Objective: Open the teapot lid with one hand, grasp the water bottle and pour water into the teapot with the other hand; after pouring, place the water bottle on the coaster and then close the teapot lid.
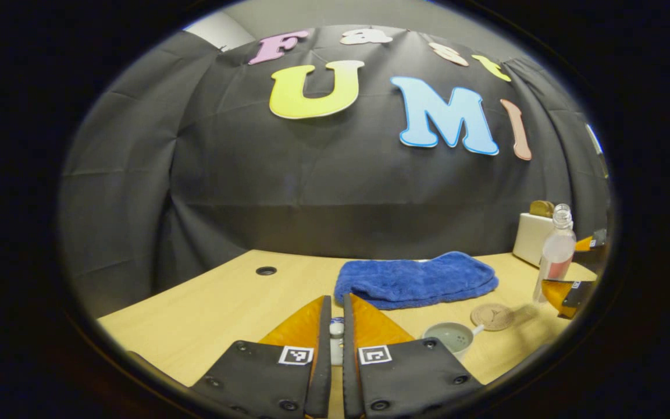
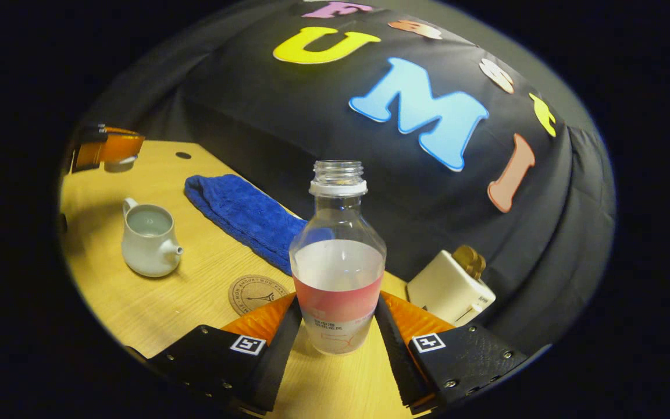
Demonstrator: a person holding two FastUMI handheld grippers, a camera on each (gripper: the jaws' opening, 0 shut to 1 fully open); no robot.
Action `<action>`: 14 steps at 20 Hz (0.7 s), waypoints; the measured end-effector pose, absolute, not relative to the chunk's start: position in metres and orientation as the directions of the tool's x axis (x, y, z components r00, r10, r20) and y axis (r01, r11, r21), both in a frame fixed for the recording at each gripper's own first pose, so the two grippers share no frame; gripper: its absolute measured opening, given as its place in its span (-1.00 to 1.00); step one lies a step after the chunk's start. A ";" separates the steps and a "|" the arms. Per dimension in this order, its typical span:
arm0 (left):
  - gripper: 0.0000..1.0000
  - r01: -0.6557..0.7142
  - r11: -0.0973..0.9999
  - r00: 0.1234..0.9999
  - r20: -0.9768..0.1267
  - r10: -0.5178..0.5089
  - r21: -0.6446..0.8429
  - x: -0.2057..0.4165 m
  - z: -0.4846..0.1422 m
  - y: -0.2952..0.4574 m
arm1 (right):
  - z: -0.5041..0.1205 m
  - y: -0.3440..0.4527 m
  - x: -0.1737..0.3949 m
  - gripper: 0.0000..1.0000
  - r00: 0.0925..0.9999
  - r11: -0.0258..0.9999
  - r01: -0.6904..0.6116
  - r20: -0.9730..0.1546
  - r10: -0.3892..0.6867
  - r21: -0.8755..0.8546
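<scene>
water bottle (image 2: 338,262) clamped between right fingers (image 2: 288,326) | lid (image 1: 337,334) pinched by left fingers (image 1: 320,326)

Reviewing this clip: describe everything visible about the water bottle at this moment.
The water bottle is clear plastic, uncapped, with a threaded neck and a white ring below it. It stands upright on the wooden table, holding clear water to about mid-height, with a pinkish label band around its lower body. The right gripper brackets its base, fingers at each side of the label. In the left gripper view it stands near the coaster.
</scene>
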State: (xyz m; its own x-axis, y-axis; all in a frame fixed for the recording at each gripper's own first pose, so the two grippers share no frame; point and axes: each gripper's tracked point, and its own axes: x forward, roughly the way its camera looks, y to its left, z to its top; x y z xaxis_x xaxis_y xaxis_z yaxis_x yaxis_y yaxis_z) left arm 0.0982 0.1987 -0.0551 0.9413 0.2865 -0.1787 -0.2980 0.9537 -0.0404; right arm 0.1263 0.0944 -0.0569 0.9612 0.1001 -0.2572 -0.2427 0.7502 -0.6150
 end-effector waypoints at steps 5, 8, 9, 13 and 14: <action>-0.70 -0.339 0.940 0.927 -0.182 0.328 -0.034 0.092 -0.053 0.219 | -0.049 0.124 0.130 0.52 0.980 0.566 -0.201 -0.161 0.120 -0.800; -0.71 -0.357 0.933 0.921 -0.185 0.344 -0.040 0.090 -0.055 0.227 | -0.038 0.137 0.133 0.52 0.986 0.432 -0.144 -0.094 0.137 -0.890; -0.70 -0.363 0.931 0.918 -0.187 0.349 -0.044 0.088 -0.055 0.230 | -0.034 0.141 0.132 0.52 0.987 0.395 -0.127 -0.076 0.144 -0.910; -0.70 -0.386 0.922 0.908 -0.193 0.371 -0.042 0.085 -0.057 0.241 | -0.033 0.157 0.138 0.52 0.985 0.269 -0.062 -0.016 0.171 -0.961; -0.70 -0.391 0.920 0.906 -0.194 0.376 -0.042 0.083 -0.057 0.243 | -0.030 0.160 0.138 0.52 0.984 0.240 -0.046 -0.003 0.179 -0.970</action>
State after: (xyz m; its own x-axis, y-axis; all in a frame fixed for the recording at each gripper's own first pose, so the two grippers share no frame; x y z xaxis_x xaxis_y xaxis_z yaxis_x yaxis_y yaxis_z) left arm 0.0829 0.2426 -0.0567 0.9061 0.3761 -0.1939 -0.3906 0.9196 -0.0419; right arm 0.1378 0.1603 -0.0303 0.9838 0.1794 -0.0025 -0.0463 0.2400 -0.9697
